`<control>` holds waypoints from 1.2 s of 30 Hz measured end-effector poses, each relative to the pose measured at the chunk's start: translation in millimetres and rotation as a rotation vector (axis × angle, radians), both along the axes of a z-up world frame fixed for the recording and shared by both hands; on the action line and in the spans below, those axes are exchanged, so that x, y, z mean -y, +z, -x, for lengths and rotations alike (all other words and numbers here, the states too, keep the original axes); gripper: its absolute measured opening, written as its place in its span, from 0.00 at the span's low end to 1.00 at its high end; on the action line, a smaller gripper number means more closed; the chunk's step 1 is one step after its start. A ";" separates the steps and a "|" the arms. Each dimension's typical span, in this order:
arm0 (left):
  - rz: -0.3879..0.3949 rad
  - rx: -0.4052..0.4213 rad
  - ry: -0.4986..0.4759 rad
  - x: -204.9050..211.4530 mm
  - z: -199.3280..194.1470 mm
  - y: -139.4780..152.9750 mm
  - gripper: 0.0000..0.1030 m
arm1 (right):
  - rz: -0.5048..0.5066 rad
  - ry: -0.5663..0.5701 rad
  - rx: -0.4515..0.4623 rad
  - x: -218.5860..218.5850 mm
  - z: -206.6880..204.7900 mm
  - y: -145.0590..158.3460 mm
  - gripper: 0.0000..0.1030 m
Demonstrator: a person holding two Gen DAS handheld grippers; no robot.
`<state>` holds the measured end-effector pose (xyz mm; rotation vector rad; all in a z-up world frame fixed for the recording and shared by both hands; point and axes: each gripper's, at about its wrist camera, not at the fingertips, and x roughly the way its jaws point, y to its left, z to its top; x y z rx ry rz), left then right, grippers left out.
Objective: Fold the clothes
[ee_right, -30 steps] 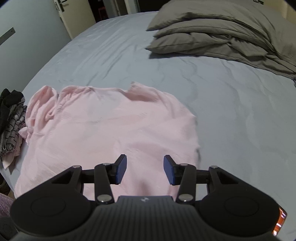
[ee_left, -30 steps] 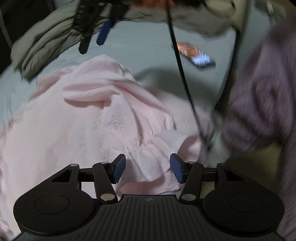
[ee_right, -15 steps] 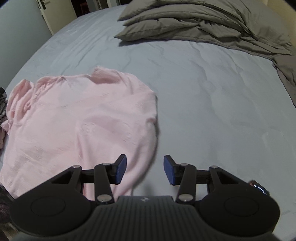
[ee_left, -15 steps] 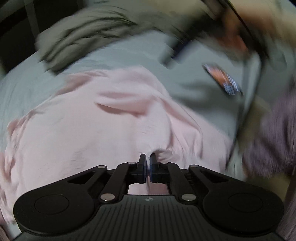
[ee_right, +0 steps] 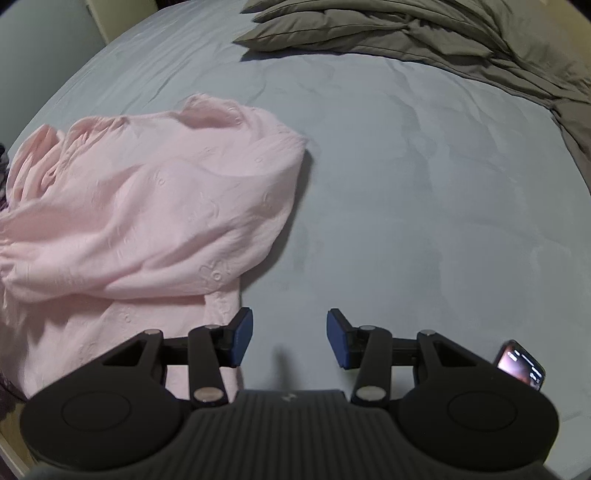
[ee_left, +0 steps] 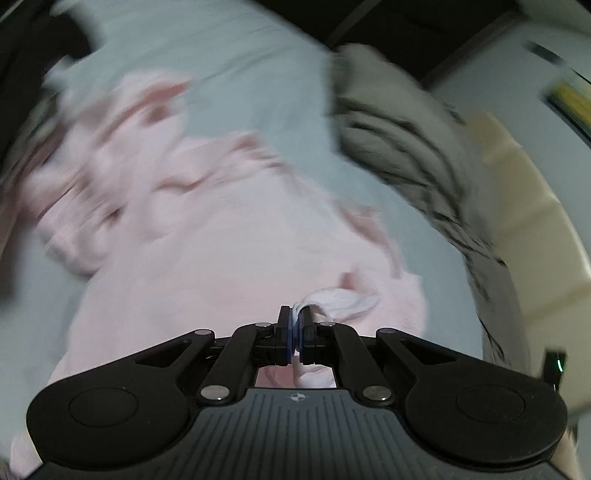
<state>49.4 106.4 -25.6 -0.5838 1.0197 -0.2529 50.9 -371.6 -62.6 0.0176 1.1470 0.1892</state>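
1. The pink garment [ee_right: 147, 206] lies on the blue-grey bed sheet [ee_right: 406, 184], toward the left of my right wrist view. It is rumpled, with one part drawn up and folded over the rest, and small embroidered flowers show on the cloth.
2. My left gripper [ee_left: 294, 332] is clamped on a bunched edge of that pink garment [ee_left: 221, 258]; a whitish twist of cloth pokes out above and just right of the closed pads. Most of this view is smeared with blur, so I cannot make out the fabric's finer folds.
3. My right gripper [ee_right: 290, 338] hangs over bare sheet with its jaws apart and nothing between them. Its left finger [ee_right: 242, 338] sits just beside the garment's near edge (whether it touches the cloth I cannot tell).
4. A phone [ee_right: 521, 369] with a lit screen lies on the sheet to the right of the right gripper, partly hidden behind the gripper's body.
5. A grey-brown duvet [ee_right: 424, 33] is heaped along the far side of the bed, well apart from the garment. In the left wrist view the same duvet [ee_left: 406, 147] runs down the right side, near the cloth's edge.
6. At the far left edge of the right wrist view, a dark scrap of other clothing [ee_right: 3, 158] peeks in beside the pink garment.
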 end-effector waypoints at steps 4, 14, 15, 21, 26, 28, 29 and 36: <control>-0.087 -0.109 0.088 -17.2 -2.8 -26.5 0.02 | 0.017 0.054 -0.011 -16.2 0.8 -7.6 0.47; -0.179 -0.057 0.112 -30.7 21.1 -12.5 0.42 | 0.050 0.121 -0.035 -37.7 -6.3 -13.4 0.47; -0.165 -0.053 0.108 -30.3 23.9 -9.8 0.42 | 0.052 0.121 -0.034 -38.9 -7.2 -13.4 0.47; -0.056 -0.017 0.049 -16.0 40.3 -0.1 0.51 | 0.062 0.138 -0.037 -51.0 -12.3 -15.4 0.48; -0.108 -0.035 -0.061 17.4 44.7 -15.0 0.54 | 0.063 0.150 -0.039 -60.0 -13.1 -17.9 0.48; -0.152 -0.037 -0.075 26.5 41.3 -22.2 0.54 | 0.063 0.155 -0.039 -63.3 -13.6 -18.9 0.48; -0.168 -0.037 -0.079 29.7 38.6 -25.4 0.52 | 0.062 0.158 -0.040 -64.6 -13.7 -19.4 0.48; -0.188 0.058 -0.158 47.1 2.5 5.9 0.06 | 0.062 0.182 -0.051 -70.7 -14.3 -25.0 0.49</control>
